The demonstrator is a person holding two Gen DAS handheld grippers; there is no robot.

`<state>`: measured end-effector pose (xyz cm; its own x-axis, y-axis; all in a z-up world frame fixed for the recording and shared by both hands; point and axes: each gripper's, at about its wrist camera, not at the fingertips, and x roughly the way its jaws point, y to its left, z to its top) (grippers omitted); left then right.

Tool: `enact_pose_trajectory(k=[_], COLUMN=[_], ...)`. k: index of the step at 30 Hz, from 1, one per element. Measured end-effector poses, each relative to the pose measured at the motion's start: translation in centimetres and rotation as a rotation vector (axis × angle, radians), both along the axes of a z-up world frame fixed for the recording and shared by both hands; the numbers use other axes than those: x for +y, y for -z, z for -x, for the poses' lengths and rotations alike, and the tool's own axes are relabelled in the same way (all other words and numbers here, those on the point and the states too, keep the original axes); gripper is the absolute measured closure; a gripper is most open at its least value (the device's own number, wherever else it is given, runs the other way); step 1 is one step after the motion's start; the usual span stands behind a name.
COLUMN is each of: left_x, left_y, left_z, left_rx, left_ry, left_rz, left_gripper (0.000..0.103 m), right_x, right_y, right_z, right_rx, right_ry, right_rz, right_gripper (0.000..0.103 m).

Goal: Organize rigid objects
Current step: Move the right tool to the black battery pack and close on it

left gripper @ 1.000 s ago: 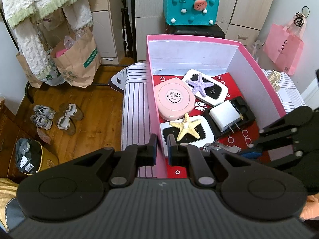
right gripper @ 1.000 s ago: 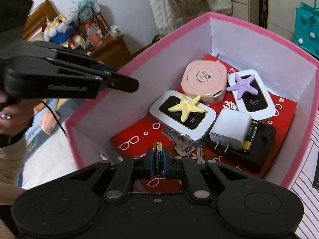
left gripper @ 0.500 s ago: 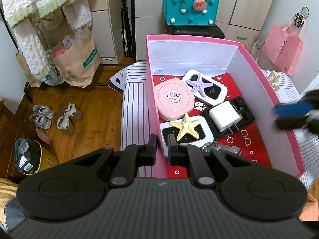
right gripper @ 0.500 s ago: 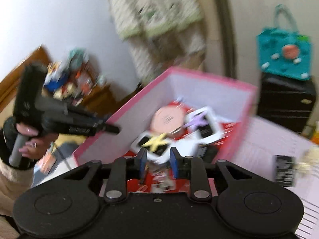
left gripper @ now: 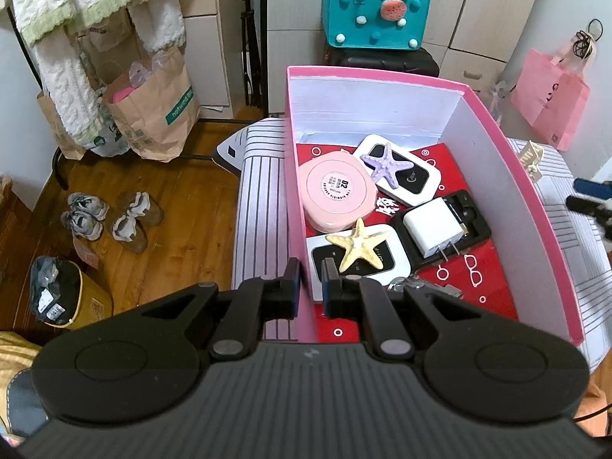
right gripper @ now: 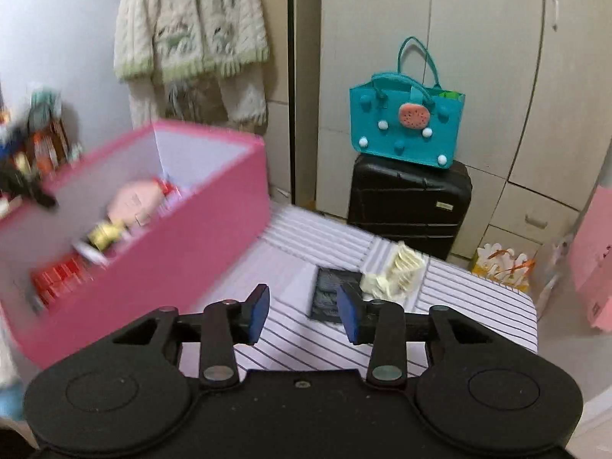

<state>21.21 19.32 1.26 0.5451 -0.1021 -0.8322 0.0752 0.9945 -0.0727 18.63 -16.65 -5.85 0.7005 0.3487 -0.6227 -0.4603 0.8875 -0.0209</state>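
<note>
A second ago our right gripper point(right gripper: 303, 313) was low inside the pink box point(left gripper: 512, 176), its jaws pinched on a small battery. Now it has swung out to the right over the striped cloth point(right gripper: 466, 306), jaws spread wide and holding nothing — so we judge the battery was dropped in the box and one more item is put away. We cannot pick it out in either view now.

Just past the blue pads point(right gripper: 255, 311) lie what look like the next two pieces, still outside the box: a dark flat card point(right gripper: 329, 295) and, touching its right edge, a cream hair claw point(right gripper: 397, 271). Our guess is that the open jaws are headed for one of them.

Our left gripper point(left gripper: 307, 284) has not moved. Its jaws are nearly together and straddle the box's left wall near the near corner — steadying it, we think.

Already in the box: a pink round case point(left gripper: 336, 195), a purple starfish point(left gripper: 386, 162) and a yellow starfish point(left gripper: 357, 244), each on a white pocket router, and a white charger plug point(left gripper: 432, 227).

Writing is sparse. The pink case reads "02" above smaller print we cannot make out. A brown paper bag point(left gripper: 153, 111) on the far left floor has a green band whose word is too small to read with confidence.
</note>
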Motion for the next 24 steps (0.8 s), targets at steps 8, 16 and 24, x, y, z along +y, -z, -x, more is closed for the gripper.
enact_pose_trajectory(k=[8,16,24], left_x=[-0.4,-0.2,-0.1], left_y=[-0.1,-0.1,0.0], left_z=[0.1,0.1,0.2], left_rx=[-0.003,-0.002,-0.007], left_ry=[0.002,0.000,0.012], left_rz=[-0.024,-0.017,-0.012], left_gripper=[0.094,0.094,0.094], right_x=[-0.4,0.9,1.7], right_y=[4.0,6.2,7.1], right_z=[-4.1,-7.0,-7.9], right_rx=[0.062,0.080,0.042], right_ry=[0.019,0.071,0.103], right_rz=[-0.024,-0.002,-0.021], right_gripper=[0.046,0.045,0.042])
